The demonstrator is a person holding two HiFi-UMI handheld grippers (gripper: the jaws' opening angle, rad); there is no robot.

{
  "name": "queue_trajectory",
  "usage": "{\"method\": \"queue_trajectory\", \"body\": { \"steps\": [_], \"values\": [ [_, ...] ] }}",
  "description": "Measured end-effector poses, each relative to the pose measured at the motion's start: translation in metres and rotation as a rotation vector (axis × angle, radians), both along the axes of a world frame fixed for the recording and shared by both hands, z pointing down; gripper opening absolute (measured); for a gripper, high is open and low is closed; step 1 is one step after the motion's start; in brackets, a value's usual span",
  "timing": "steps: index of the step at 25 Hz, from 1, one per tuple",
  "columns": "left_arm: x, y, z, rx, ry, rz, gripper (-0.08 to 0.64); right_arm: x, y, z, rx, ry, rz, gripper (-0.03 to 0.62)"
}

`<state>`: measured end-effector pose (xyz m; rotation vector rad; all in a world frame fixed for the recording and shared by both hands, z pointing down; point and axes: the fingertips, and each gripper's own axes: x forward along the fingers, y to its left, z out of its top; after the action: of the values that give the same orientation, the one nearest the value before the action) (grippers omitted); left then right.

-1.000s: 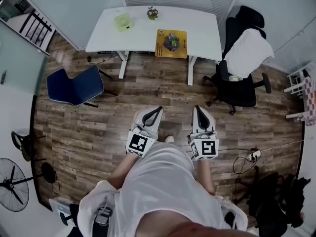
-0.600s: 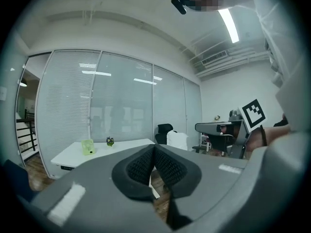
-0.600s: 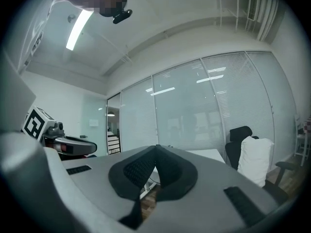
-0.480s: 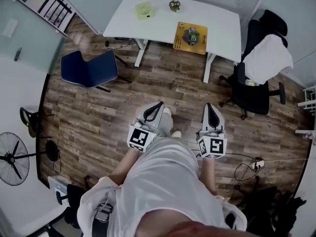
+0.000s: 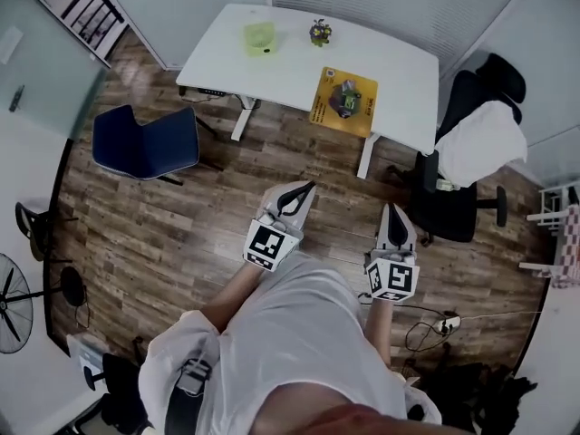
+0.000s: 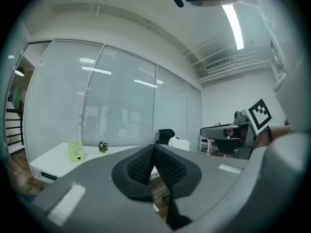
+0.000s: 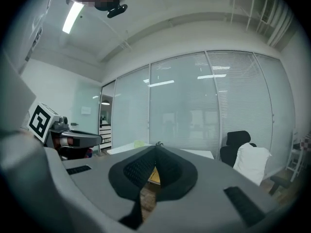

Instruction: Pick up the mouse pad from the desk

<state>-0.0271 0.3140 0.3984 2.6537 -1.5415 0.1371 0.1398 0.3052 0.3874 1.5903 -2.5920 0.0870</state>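
A yellow mouse pad [image 5: 344, 99] with a dark mouse [image 5: 345, 97] on it lies near the front edge of the white desk [image 5: 281, 62], right of middle. A sliver of the yellow mouse pad [image 7: 153, 175] shows between the right jaws. My left gripper [image 5: 307, 187] hangs over the wooden floor, well short of the desk, shut and empty. My right gripper [image 5: 393, 207] is beside it, likewise shut and empty, pointing toward the desk. In the left gripper view the left gripper [image 6: 154, 146] has its jaws pressed together, and the right gripper [image 7: 156, 145] looks the same in its own view.
On the desk stand a green box [image 5: 258, 37] and a small plant figure [image 5: 319, 33]. A blue chair [image 5: 145, 142] sits left of the desk, a black office chair [image 5: 462, 179] draped with white cloth at the right. A fan [image 5: 11, 308] and a power strip with cables [image 5: 435, 324] are on the floor.
Both grippers have moved forward across the floor toward the desk, and the view has swung so the desk sits more to the right. The jaws stayed shut.
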Motion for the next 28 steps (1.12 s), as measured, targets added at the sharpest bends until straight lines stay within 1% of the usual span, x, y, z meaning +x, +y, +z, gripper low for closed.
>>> {"method": "queue_trajectory", "body": {
  "steps": [3, 7, 9, 11, 14, 18, 20, 22, 24, 28],
  "values": [
    [0.001, -0.061, -0.003, 0.008, 0.034, 0.042, -0.006, 0.003, -0.045, -0.001, -0.028, 0.036, 0.046, 0.003],
    [0.001, -0.134, -0.012, 0.019, 0.057, 0.092, -0.006, 0.005, -0.101, 0.007, -0.110, 0.037, 0.106, 0.003],
    [-0.003, -0.163, -0.011, 0.010, 0.062, 0.104, -0.006, 0.004, -0.127, 0.014, -0.155, 0.032, 0.144, 0.003],
    [-0.015, -0.189, -0.006, -0.006, 0.063, 0.096, -0.006, -0.002, -0.150, 0.022, -0.192, 0.023, 0.166, 0.003],
    [-0.039, -0.224, 0.003, -0.024, 0.059, 0.063, -0.006, -0.019, -0.180, 0.030, -0.222, 0.024, 0.160, 0.003],
    [-0.066, -0.254, 0.017, -0.061, 0.075, 0.010, -0.006, -0.034, -0.211, 0.041, -0.268, 0.049, 0.128, 0.003],
    [-0.083, -0.270, 0.037, -0.098, 0.058, -0.043, -0.006, -0.038, -0.231, 0.051, -0.293, 0.063, 0.117, 0.003],
    [-0.103, -0.289, 0.056, -0.128, 0.028, -0.115, -0.006, -0.040, -0.254, 0.062, -0.316, 0.056, 0.114, 0.003],
    [-0.119, -0.303, 0.065, -0.147, 0.016, -0.177, -0.006, -0.041, -0.279, 0.075, -0.339, 0.043, 0.104, 0.003],
    [-0.135, -0.324, 0.079, -0.197, -0.007, -0.254, -0.006, -0.046, -0.330, 0.097, -0.371, 0.030, 0.039, 0.003]
  ]
}}
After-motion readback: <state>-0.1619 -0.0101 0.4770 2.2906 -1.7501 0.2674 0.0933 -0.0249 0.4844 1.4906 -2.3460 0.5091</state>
